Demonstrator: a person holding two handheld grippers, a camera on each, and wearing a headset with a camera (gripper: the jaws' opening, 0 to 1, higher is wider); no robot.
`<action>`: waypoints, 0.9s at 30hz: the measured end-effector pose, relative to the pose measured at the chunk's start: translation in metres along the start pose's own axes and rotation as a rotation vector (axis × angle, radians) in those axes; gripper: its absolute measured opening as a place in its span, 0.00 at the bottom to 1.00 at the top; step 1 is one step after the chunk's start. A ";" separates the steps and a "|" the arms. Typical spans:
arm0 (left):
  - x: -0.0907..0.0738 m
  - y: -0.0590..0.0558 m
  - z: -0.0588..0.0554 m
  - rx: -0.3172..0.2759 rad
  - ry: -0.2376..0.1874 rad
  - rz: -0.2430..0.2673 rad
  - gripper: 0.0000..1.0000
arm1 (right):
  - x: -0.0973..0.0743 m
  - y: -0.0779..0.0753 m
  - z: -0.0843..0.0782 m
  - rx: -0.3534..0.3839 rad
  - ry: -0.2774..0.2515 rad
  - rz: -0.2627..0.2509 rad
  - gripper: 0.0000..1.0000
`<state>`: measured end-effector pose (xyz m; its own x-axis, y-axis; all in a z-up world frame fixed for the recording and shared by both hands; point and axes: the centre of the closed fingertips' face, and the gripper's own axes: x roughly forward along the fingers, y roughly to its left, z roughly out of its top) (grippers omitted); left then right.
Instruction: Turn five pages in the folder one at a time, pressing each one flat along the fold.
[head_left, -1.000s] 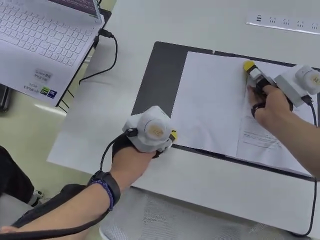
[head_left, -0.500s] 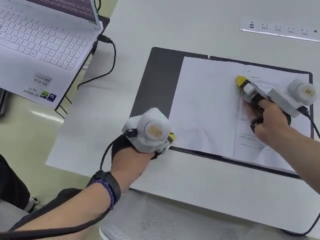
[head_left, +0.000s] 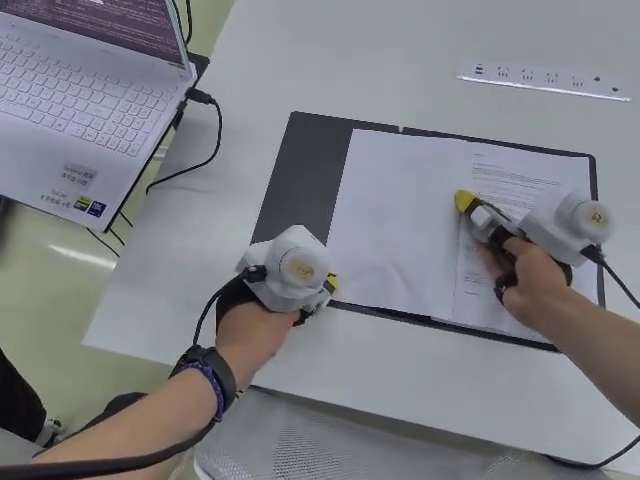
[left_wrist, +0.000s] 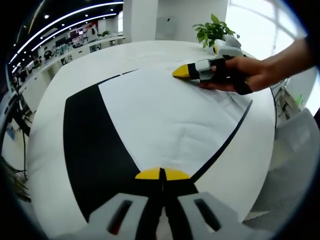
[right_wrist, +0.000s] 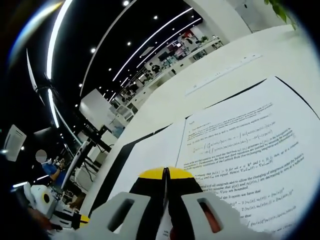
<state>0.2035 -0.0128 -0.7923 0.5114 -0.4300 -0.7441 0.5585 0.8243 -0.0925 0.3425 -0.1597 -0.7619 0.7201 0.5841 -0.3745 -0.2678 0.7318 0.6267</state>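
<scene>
The black folder (head_left: 300, 180) lies open on the white table. A blank turned page (head_left: 400, 220) covers its left half and a printed page (head_left: 520, 185) lies on the right. My right gripper (head_left: 465, 203) is shut, its yellow tips resting on the fold between the two pages, about midway along it. In the right gripper view the shut jaws (right_wrist: 165, 173) sit where the blank sheet meets the printed page (right_wrist: 235, 145). My left gripper (head_left: 325, 285) is shut at the folder's near edge, its tips (left_wrist: 161, 174) by the blank page's (left_wrist: 165, 115) near corner. The right gripper (left_wrist: 185, 71) shows across the page.
An open laptop (head_left: 80, 90) sits at the far left with a black cable (head_left: 205, 135) trailing to the folder's left. A white power strip (head_left: 545, 78) lies at the back right. The table's near edge (head_left: 400, 400) runs just below the folder, over a mesh chair (head_left: 330, 445).
My right gripper has slid along the fold toward me, from the far end to about the middle. The left gripper has stayed at the near edge. The head camera shifted.
</scene>
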 end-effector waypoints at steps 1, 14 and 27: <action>0.000 0.000 0.000 -0.003 -0.002 -0.002 0.00 | -0.001 0.000 -0.001 0.001 0.004 0.000 0.00; 0.000 0.000 -0.001 -0.010 -0.012 -0.009 0.00 | -0.028 0.008 -0.026 0.004 0.043 0.001 0.00; -0.002 0.000 -0.001 -0.040 -0.030 -0.032 0.00 | -0.048 0.015 -0.046 -0.020 0.084 -0.003 0.00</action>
<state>0.2016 -0.0119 -0.7913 0.5133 -0.4665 -0.7204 0.5484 0.8239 -0.1428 0.2744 -0.1606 -0.7657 0.6650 0.6089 -0.4323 -0.2794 0.7397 0.6122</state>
